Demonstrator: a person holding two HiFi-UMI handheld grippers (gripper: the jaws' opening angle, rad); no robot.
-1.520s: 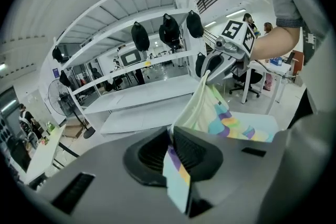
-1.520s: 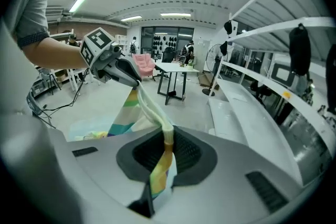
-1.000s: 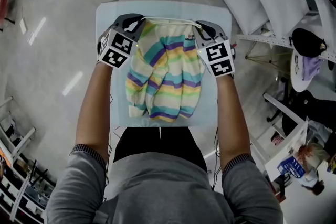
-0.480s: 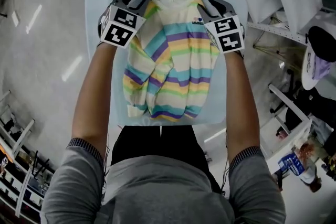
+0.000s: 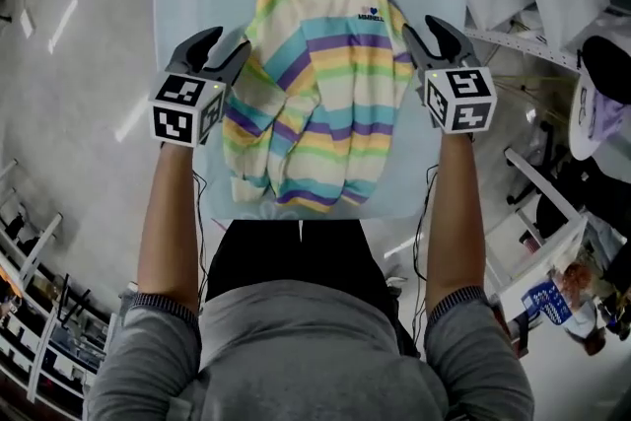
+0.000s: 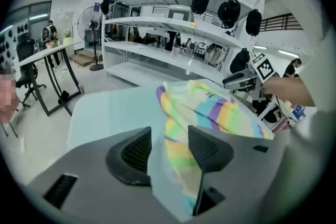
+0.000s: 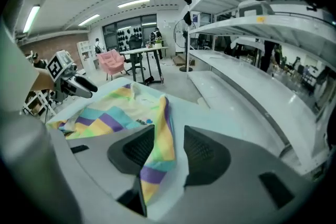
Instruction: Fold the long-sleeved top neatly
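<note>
Striped top [image 5: 320, 74] lies flat down the middle of the desk [image 5: 187, 5]. Collar at desk's far edge, hem at near edge, so its long axis runs far-to-near. Left gripper [image 5: 227, 41] over desk's left side, right gripper [image 5: 426, 27] over desk's right side. Both sets of fingers [image 6: 137, 152] have just been opening, with a cloth edge loose between them, unpinched. Probably side folds next: pinch both edges level, carry them to desk's midline, keep stripes smooth.

The top [image 5: 325, 84] is soft striped cloth — the table [image 5: 187, 0] smooth and matt, the floor [image 5: 79, 74] glossy.
</note>
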